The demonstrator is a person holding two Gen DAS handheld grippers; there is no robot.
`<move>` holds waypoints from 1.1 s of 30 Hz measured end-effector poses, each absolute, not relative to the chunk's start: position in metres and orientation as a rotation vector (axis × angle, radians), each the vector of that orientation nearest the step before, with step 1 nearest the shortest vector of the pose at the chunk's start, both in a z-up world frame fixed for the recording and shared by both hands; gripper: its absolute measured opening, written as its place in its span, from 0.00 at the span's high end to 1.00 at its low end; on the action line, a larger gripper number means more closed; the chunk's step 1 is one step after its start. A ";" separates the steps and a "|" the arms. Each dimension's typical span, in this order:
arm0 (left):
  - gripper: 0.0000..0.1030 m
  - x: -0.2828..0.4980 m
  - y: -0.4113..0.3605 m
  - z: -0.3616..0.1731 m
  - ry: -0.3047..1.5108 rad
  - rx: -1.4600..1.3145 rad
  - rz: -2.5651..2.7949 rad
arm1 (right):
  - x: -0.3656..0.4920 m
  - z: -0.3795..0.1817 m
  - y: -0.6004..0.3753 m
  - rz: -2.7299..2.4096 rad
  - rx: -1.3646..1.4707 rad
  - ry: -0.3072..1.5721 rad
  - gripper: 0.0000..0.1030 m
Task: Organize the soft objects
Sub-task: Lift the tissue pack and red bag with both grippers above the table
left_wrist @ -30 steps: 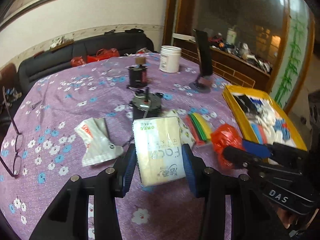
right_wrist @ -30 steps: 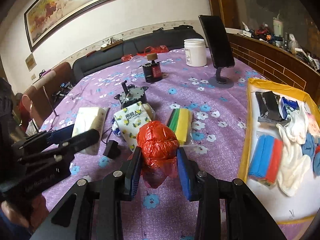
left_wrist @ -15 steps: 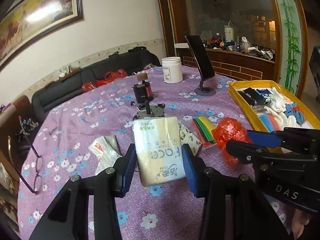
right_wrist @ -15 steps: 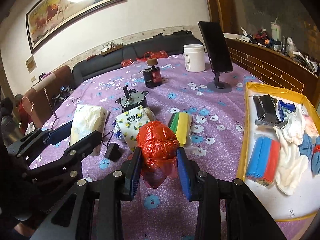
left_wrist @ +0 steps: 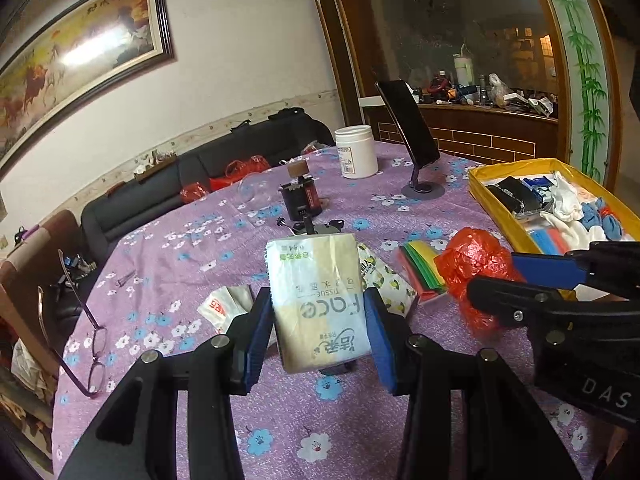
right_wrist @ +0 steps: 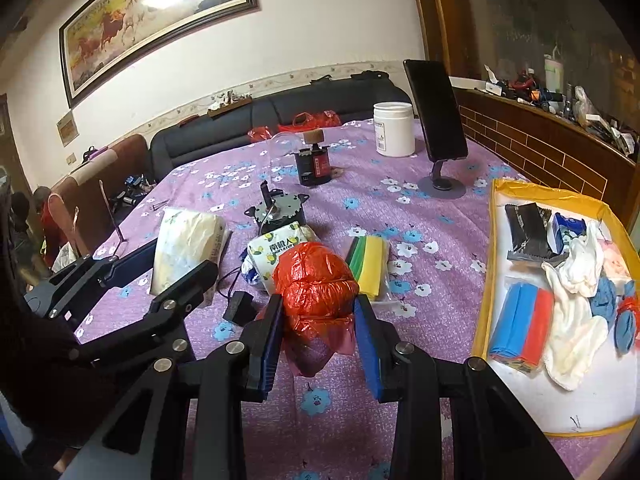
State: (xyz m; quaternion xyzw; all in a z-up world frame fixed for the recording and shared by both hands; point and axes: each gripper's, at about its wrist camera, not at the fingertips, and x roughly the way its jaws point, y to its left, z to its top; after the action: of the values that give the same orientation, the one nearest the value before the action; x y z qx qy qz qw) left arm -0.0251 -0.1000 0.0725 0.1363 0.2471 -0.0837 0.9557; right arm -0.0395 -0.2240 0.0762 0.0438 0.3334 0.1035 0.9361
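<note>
My left gripper (left_wrist: 318, 320) is shut on a cream tissue pack (left_wrist: 318, 300), lifted above the purple flowered tablecloth (left_wrist: 200, 240). My right gripper (right_wrist: 318, 320) is shut on a crumpled red plastic bag (right_wrist: 314, 280), also held off the cloth. In the left wrist view the red plastic bag (left_wrist: 472, 264) shows to the right, between the right gripper's jaws. A lemon-print tissue pack (right_wrist: 276, 246), a stack of coloured sponge cloths (right_wrist: 370, 264) and a small white packet (left_wrist: 224, 306) lie on the table. A yellow-rimmed tray (right_wrist: 492, 240) at the right holds cloths, sponges and gloves.
A small motor (right_wrist: 280, 210), a black cork-topped jar (right_wrist: 314, 162), a white tub (right_wrist: 394, 128) and a phone on a stand (right_wrist: 438, 120) stand farther back. Glasses (left_wrist: 88, 344) lie at the left table edge. A black adapter (right_wrist: 240, 306) lies near the right gripper.
The left gripper has tilted up and rolled with the tissue pack, so more of the wall and painting shows. The right gripper with the red bag has stayed put.
</note>
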 end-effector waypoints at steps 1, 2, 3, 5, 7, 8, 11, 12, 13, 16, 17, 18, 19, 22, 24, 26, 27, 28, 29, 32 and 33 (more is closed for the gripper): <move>0.58 -0.025 -0.100 0.072 0.500 0.280 -0.168 | -0.041 0.078 -0.224 0.212 0.088 0.677 0.63; 0.57 -0.025 -0.101 0.072 0.498 0.283 -0.165 | -0.041 0.078 -0.223 0.214 0.086 0.675 0.63; 0.57 -0.025 -0.101 0.072 0.496 0.286 -0.160 | -0.042 0.080 -0.223 0.215 0.084 0.671 0.63; 0.58 -0.025 -0.100 0.072 0.493 0.291 -0.153 | -0.044 0.082 -0.222 0.216 0.083 0.662 0.63; 0.58 -0.025 -0.100 0.072 0.494 0.294 -0.149 | -0.046 0.085 -0.221 0.219 0.081 0.654 0.63; 0.57 -0.025 -0.100 0.071 0.494 0.296 -0.146 | -0.047 0.086 -0.221 0.219 0.081 0.650 0.63; 0.58 -0.023 -0.100 0.071 0.496 0.299 -0.142 | -0.049 0.088 -0.220 0.226 0.077 0.642 0.63; 0.58 -0.023 -0.100 0.071 0.496 0.299 -0.141 | -0.050 0.090 -0.220 0.227 0.077 0.639 0.63; 0.58 -0.023 -0.100 0.071 0.496 0.301 -0.139 | -0.051 0.090 -0.219 0.229 0.076 0.637 0.63; 0.58 -0.023 -0.100 0.070 0.497 0.304 -0.136 | -0.053 0.091 -0.219 0.233 0.074 0.635 0.63; 0.58 -0.023 -0.100 0.070 0.497 0.306 -0.133 | -0.053 0.091 -0.219 0.234 0.074 0.635 0.63; 0.58 -0.022 -0.099 0.069 0.498 0.307 -0.132 | -0.053 0.091 -0.219 0.236 0.074 0.635 0.63; 0.58 -0.022 -0.100 0.069 0.500 0.308 -0.132 | -0.054 0.092 -0.219 0.237 0.073 0.635 0.63; 0.58 -0.021 -0.099 0.068 0.513 0.308 -0.136 | -0.056 0.092 -0.217 0.240 0.069 0.635 0.63; 0.58 -0.019 -0.098 0.067 0.524 0.303 -0.143 | -0.055 0.092 -0.217 0.241 0.071 0.638 0.63; 0.58 -0.016 -0.097 0.066 0.542 0.295 -0.151 | -0.055 0.092 -0.216 0.243 0.072 0.641 0.63; 0.58 -0.015 -0.097 0.065 0.552 0.291 -0.154 | -0.055 0.091 -0.217 0.243 0.073 0.643 0.63; 0.58 -0.013 -0.096 0.064 0.562 0.288 -0.155 | -0.055 0.091 -0.217 0.243 0.074 0.645 0.63; 0.58 -0.012 -0.096 0.063 0.570 0.285 -0.156 | -0.055 0.091 -0.217 0.243 0.076 0.647 0.63; 0.58 -0.009 -0.095 0.060 0.591 0.275 -0.160 | -0.056 0.090 -0.216 0.246 0.075 0.650 0.63; 0.58 -0.008 -0.094 0.060 0.599 0.271 -0.161 | -0.055 0.090 -0.216 0.247 0.075 0.650 0.63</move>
State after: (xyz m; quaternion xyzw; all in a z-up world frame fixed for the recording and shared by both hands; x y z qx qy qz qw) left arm -0.0079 -0.0941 0.0596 0.1327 0.2937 -0.0791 0.9433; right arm -0.0554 -0.2163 0.0904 0.0366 0.3184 0.1208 0.9395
